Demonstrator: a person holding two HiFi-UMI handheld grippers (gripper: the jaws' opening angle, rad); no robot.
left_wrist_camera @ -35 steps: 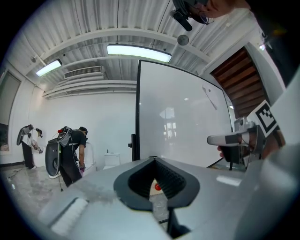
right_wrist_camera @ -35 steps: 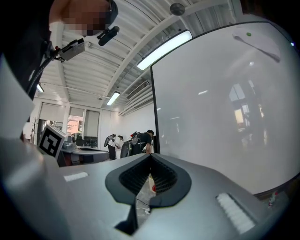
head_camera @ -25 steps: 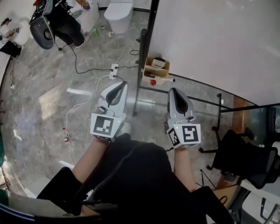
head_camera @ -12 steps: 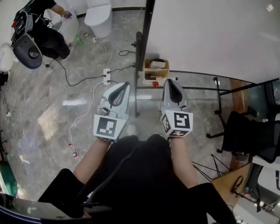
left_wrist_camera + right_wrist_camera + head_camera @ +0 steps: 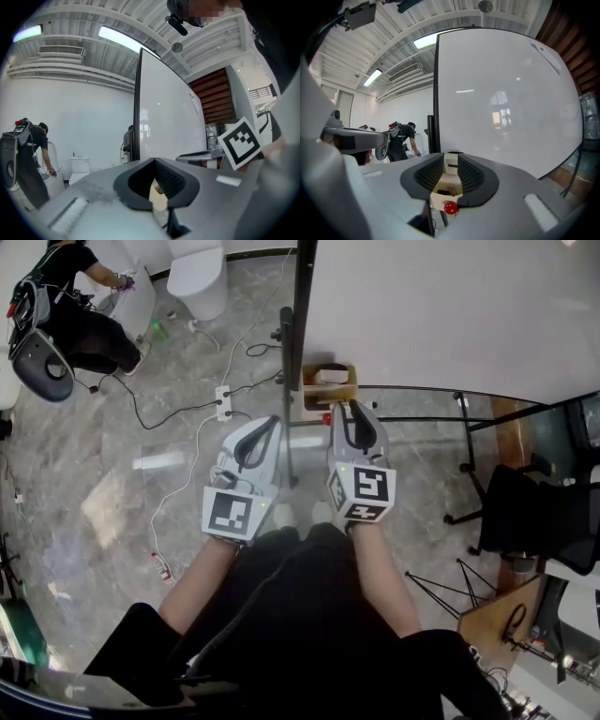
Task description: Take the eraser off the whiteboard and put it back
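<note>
Eraser (image 5: 323, 377), judged to be the pale block in the wooden tray (image 5: 349, 392) at the whiteboard's (image 5: 450, 306) lower edge, is untouched; removal and return both remain. Right gripper (image 5: 451, 157), jaws just opening, is slightly spread and empty, facing the tray. Left gripper (image 5: 154, 162) is pressed together and empty. No legible writing, only square markers.

**Box at the whiteboard's foot**

The whiteboard (image 5: 450, 315) stood on the floor (image 5: 94, 474), with a box (image 5: 328, 388) at its foot by the left post. A power strip (image 5: 223, 401) lay left of the box, a person (image 5: 82, 320) beyond it. A chair (image 5: 539, 512) stood to the right.
</note>
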